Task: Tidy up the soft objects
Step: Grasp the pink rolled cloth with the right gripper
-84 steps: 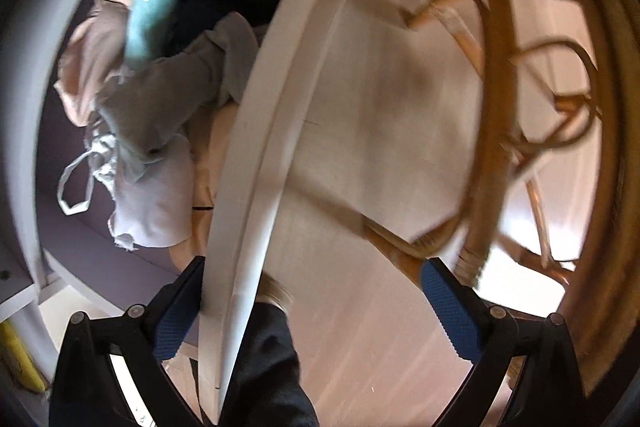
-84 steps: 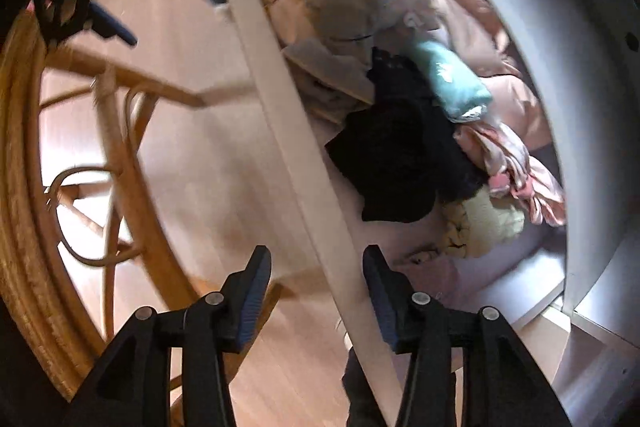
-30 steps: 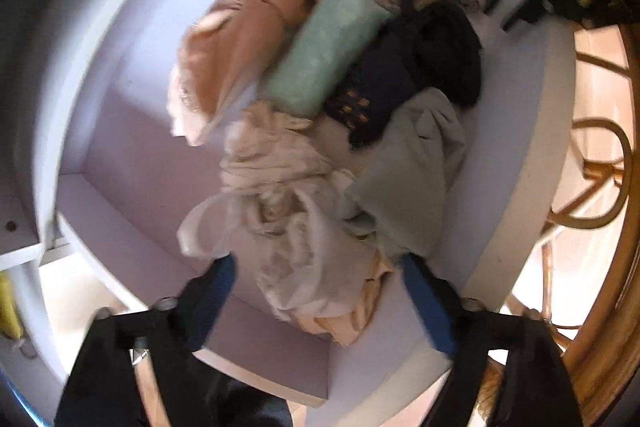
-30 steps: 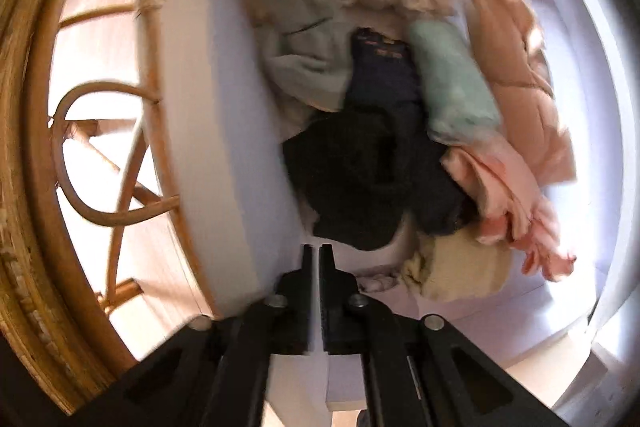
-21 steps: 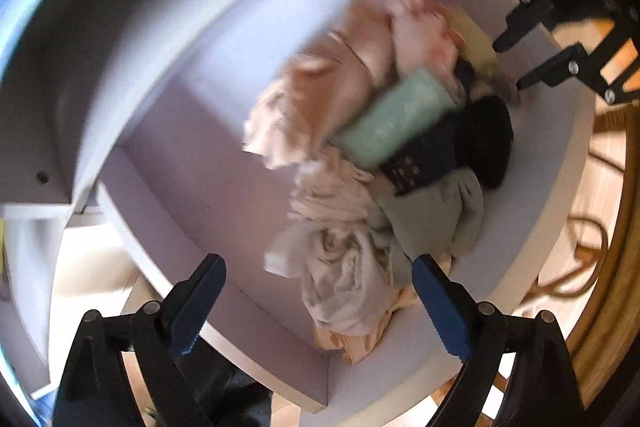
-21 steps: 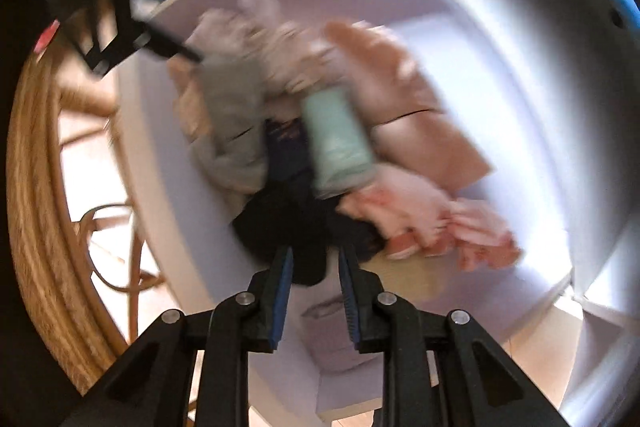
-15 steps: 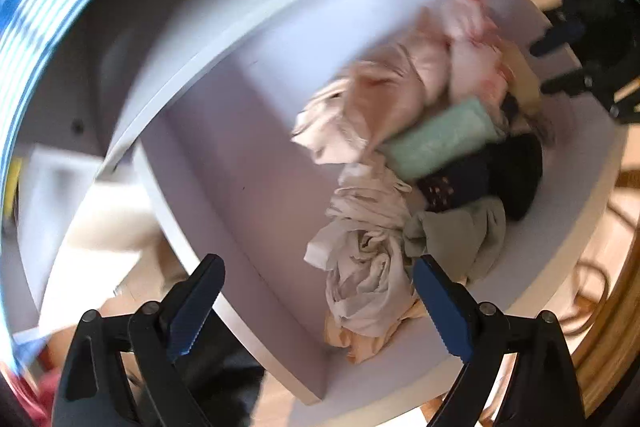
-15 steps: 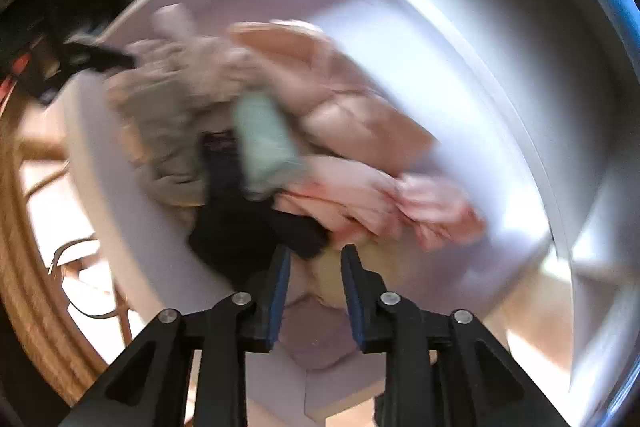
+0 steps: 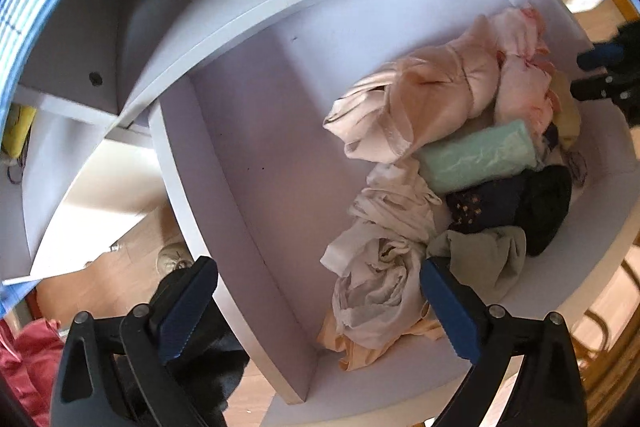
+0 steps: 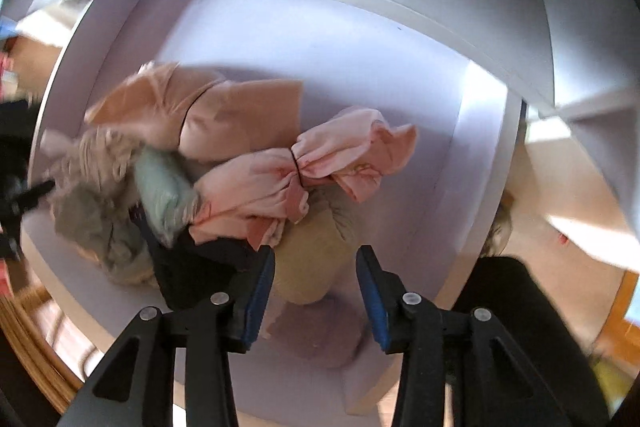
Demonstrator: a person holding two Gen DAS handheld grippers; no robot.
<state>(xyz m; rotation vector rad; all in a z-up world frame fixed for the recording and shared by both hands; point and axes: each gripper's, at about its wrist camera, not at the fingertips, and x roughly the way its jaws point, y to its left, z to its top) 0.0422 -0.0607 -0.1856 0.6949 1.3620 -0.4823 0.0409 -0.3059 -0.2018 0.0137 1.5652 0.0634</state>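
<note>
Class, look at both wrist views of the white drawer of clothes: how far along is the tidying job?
Done: only the rolled mint-green cloth looks tidy. In hand: nothing; the left gripper hangs wide open above the crumpled white garment, and the right gripper, whose jaws have just been opening, is empty over the beige bundle. Left: the peach garment, pink ruffled cloth and black fabric lie heaped.

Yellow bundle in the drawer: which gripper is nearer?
Right. The right gripper, jaws just opening with nothing clamped, hangs directly over the yellow bundle. The left gripper hangs over the white cloth at the pile's opposite end.
</note>
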